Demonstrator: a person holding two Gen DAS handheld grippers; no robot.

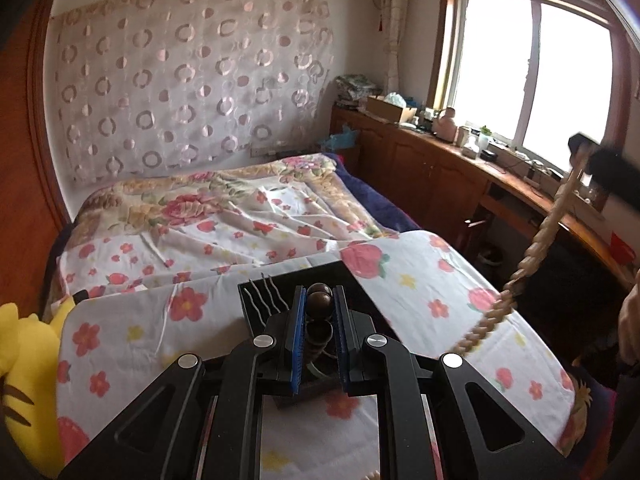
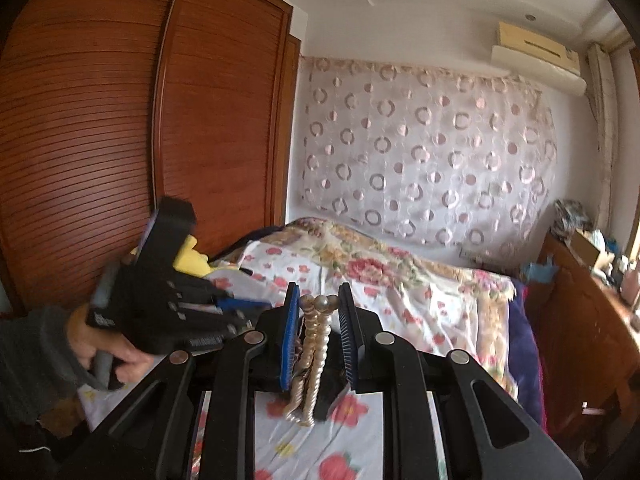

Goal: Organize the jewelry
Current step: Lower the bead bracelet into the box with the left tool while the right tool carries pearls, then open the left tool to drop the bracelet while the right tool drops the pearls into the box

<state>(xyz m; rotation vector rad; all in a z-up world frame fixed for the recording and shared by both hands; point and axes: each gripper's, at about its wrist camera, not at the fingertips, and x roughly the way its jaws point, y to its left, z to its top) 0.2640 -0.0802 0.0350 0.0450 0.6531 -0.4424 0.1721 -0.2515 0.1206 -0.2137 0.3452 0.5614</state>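
Jewelry is up off the bed (image 1: 224,216) and in both grippers, so take it from the biggest thing down. The bed, under its flowered sheet, fills the room's middle and serves as the work surface. On it, near the foot, sits a black tray (image 1: 256,296) with wavy hairpins (image 1: 266,292) in one slot, a likely home for the pieces.

The left gripper (image 1: 319,312) is clamped on a string of dark wooden beads (image 1: 319,300), its blue pads pressing each side, the beads stacked right over the tray and trailing down between the jaws.

The right gripper (image 2: 320,320) is closed on a pearl necklace (image 2: 316,332), gathered in several strands so it lifts as one bundle. The loose end hangs below the jaws, just above the sheet. From the left camera the pearls run up in a long diagonal line at the right, well clear of the tray.

Each hand keeps its own piece apart, I'd judge to avoid tangling.
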